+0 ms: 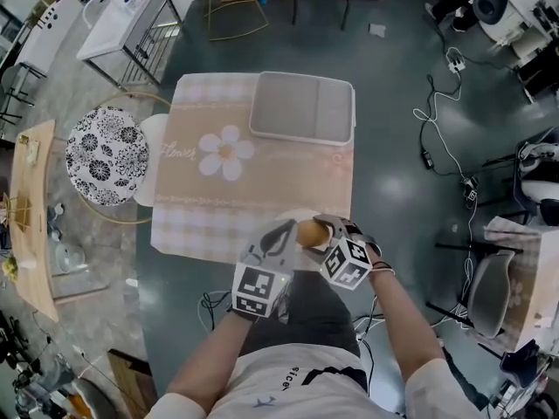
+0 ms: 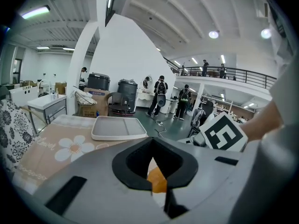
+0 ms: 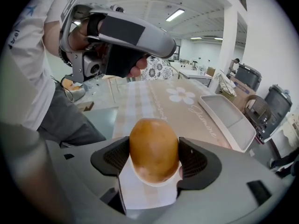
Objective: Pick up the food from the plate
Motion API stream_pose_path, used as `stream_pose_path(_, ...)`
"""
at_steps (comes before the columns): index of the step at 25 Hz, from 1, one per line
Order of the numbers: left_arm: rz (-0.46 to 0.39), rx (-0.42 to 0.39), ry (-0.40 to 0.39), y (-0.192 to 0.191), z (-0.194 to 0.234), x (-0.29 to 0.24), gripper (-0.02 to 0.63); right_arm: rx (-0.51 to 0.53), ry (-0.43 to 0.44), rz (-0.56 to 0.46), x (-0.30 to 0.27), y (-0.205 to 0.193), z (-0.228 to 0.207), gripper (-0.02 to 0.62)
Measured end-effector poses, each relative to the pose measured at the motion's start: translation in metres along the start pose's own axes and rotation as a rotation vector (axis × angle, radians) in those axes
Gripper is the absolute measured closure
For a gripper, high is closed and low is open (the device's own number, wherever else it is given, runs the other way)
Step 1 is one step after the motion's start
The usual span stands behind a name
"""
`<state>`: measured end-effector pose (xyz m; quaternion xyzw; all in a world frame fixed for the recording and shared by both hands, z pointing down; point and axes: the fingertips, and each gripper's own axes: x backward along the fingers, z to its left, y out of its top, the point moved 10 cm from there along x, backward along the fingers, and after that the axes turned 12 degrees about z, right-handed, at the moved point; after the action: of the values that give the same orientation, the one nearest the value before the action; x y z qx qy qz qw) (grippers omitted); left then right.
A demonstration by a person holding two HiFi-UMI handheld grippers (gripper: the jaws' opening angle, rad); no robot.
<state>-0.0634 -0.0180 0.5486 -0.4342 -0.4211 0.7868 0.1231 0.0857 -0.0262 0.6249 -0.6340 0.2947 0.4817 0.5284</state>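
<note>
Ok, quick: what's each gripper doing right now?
Left gripper: shut, holding nothing.
Right gripper: shut on the golden-brown food.

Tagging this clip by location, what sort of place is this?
Probably a big open workshop or lab hall, not a home: loose power cables on the dark glossy floor, and a railed upper balcony with people.

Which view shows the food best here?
The right gripper view: the brown food fills its centre, clamped in the right gripper. The head view shows it small; the left gripper view shows only an orange sliver.
</note>
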Motion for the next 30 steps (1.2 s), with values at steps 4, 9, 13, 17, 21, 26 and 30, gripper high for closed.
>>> stream_pose_path(4, -0.010, -0.018, -0.011, 0.018, -0.011, 0.014, 0.600, -0.031, -0.012, -0.040, 0.029, 0.010, 0.005, 0.285)
stream_pose_path(9, -0.022, -0.044, -0.010, 0.037, -0.020, 0.028, 0.600, -0.075, -0.034, -0.093, 0.065, 0.020, 0.009, 0.285)
stream_pose_path(13, -0.042, -0.066, -0.014, 0.055, -0.031, 0.039, 0.601, -0.110, -0.057, -0.141, 0.092, 0.025, 0.007, 0.285)
stream_pose_path(17, -0.066, -0.091, -0.010, 0.075, -0.039, 0.049, 0.600, -0.098, -0.089, -0.165, 0.117, 0.033, 0.004, 0.285)
stream_pose_path(21, -0.088, -0.104, -0.008, 0.092, -0.049, 0.063, 0.600, -0.081, -0.114, -0.176, 0.143, 0.041, 0.007, 0.285)
stream_pose_path(26, -0.140, -0.137, -0.019, 0.114, -0.059, 0.076, 0.600, -0.063, -0.162, -0.205, 0.174, 0.051, 0.008, 0.285)
stream_pose_path(30, -0.171, -0.141, -0.017, 0.124, -0.062, 0.083, 0.600, -0.042, -0.200, -0.223, 0.195, 0.058, 0.007, 0.285)
